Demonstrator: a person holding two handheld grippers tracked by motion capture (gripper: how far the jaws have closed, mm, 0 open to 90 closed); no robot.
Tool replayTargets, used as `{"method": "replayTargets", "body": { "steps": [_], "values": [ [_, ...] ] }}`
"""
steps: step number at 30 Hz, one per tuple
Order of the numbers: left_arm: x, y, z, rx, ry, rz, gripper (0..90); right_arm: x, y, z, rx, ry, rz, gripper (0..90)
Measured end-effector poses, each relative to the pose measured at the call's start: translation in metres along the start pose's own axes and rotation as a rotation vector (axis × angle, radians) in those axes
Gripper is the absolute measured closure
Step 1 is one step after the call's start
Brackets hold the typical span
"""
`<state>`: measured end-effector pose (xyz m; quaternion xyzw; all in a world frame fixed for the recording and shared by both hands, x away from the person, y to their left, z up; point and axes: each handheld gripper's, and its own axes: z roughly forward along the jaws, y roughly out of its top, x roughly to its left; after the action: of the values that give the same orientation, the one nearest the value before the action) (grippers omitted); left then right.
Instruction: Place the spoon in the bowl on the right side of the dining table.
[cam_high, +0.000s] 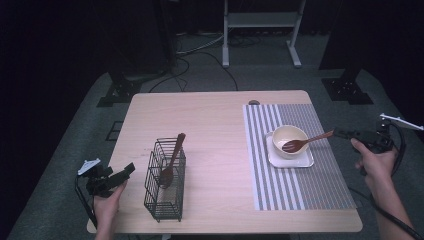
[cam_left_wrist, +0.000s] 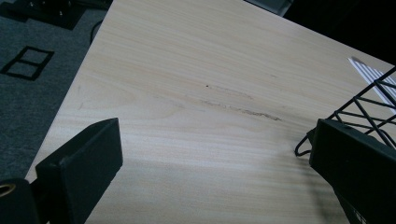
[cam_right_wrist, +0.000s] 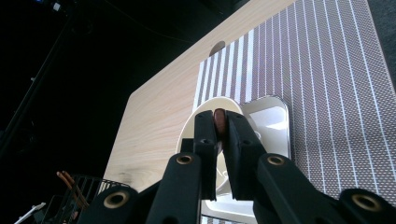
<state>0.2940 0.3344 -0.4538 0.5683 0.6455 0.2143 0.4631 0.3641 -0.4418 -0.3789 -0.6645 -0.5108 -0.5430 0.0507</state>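
— Wooden spoon (cam_high: 305, 142): where is it seen, and how is it held?

— It is clamped by its handle end between the fingers of the right gripper (cam_high: 341, 133), just off the right edge of the surface (cam_high: 210, 120). Its scoop is rested inside the cream bowl (cam_high: 289, 138), which is set on a white square plate (cam_high: 291, 159) on the striped placemat (cam_high: 295, 195). In the right gripper view the handle tip (cam_right_wrist: 219, 120) is seen pinched between the two pads, with the bowl (cam_right_wrist: 187, 135) beyond.

— And the left gripper (cam_high: 122, 175)?

— Its fingers are held wide apart, nothing between them, low over the surface at the near left corner. It is placed just beside the black wire basket (cam_high: 165, 185), in which a second wooden spoon (cam_high: 172, 160) is stood, leaning.
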Motion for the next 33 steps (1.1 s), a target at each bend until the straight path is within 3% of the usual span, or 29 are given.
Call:
{"method": "replayTargets", "body": {
  "steps": [33],
  "values": [
    [0.0,0.0,0.0,0.001,-0.002,0.001,1.7,-0.008,-0.009,0.016,0.018,-0.024,0.006,81.9]
  ]
}}
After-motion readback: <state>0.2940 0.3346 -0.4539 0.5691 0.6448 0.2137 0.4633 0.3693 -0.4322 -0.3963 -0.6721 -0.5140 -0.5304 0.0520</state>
